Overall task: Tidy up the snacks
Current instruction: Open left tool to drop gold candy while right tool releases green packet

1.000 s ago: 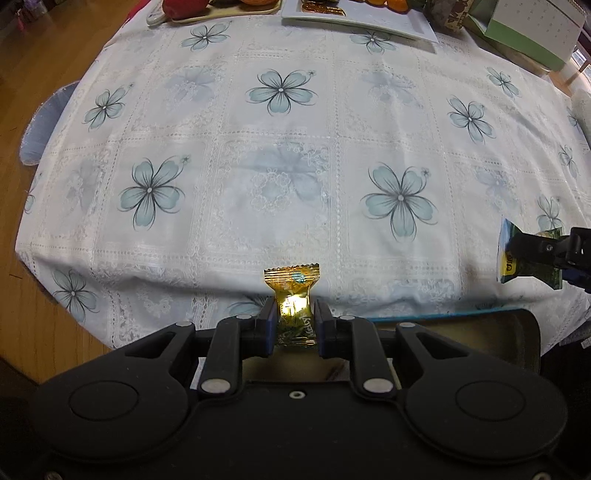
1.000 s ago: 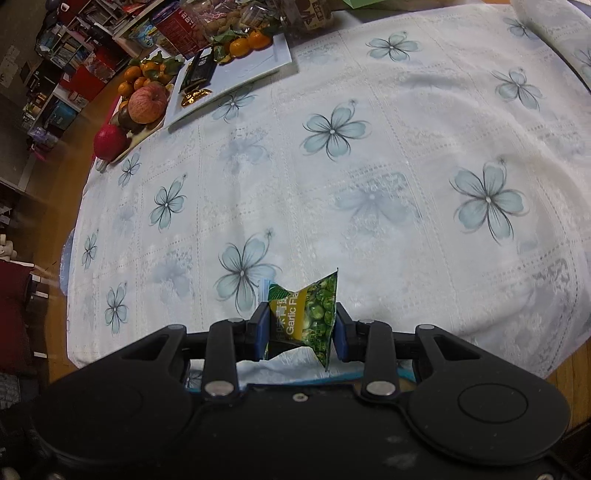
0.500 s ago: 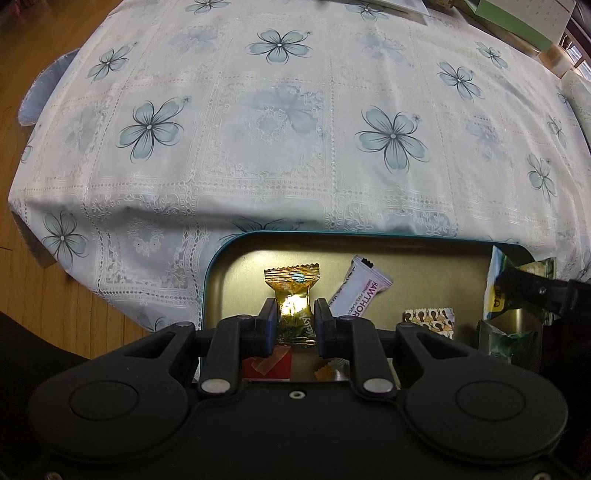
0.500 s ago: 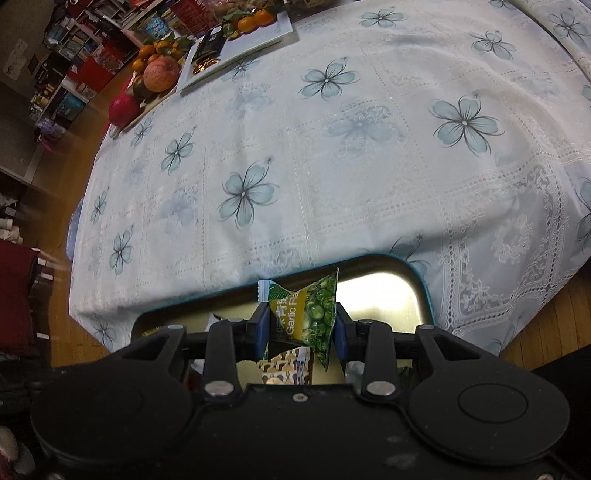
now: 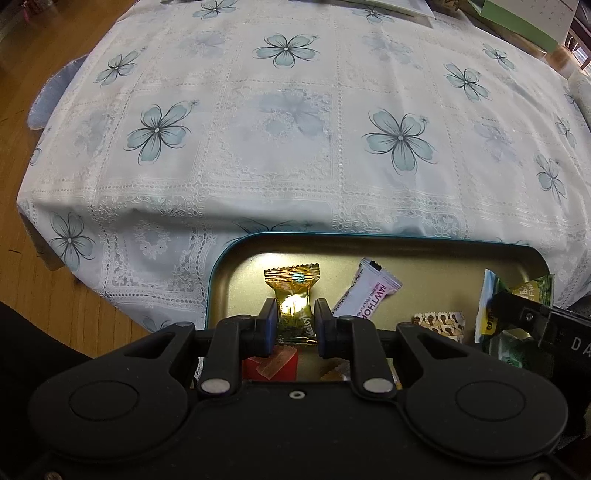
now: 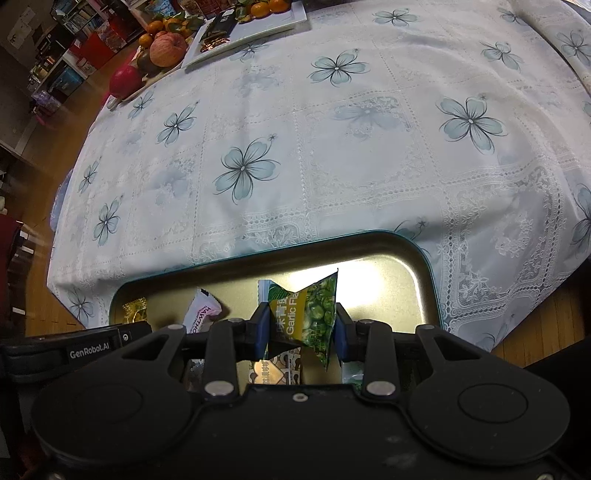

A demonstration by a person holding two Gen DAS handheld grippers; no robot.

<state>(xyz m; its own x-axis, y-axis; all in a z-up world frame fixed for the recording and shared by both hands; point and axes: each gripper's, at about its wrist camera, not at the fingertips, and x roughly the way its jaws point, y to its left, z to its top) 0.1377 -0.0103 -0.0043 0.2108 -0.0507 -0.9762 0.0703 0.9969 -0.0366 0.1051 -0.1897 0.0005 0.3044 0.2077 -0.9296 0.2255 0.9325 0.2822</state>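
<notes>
A teal-rimmed tin box (image 5: 369,238) with a gold inside sits below both grippers, in front of the table's edge. My left gripper (image 5: 294,325) is shut on a gold-wrapped candy (image 5: 293,295), held upright over the box's left part. My right gripper (image 6: 298,328) is shut on a green garlic pea packet (image 6: 314,314) over the box (image 6: 424,258), right of centre. In the left wrist view that packet (image 5: 491,302) shows at the right with the right gripper on it. Inside lie a white hawthorn bar (image 5: 369,295), a brown patterned packet (image 5: 439,325) and a red packet (image 5: 271,363).
The table carries a white cloth with blue flowers (image 6: 332,147). At its far left end stand a white plate (image 6: 251,33) and a tray of fruit (image 6: 162,51). A green box (image 5: 517,18) sits at the far right. Wooden floor (image 5: 37,92) lies to the left.
Both grippers came back from over the table toward the box, which has come into view beneath them. Each keeps its snack pinched.
</notes>
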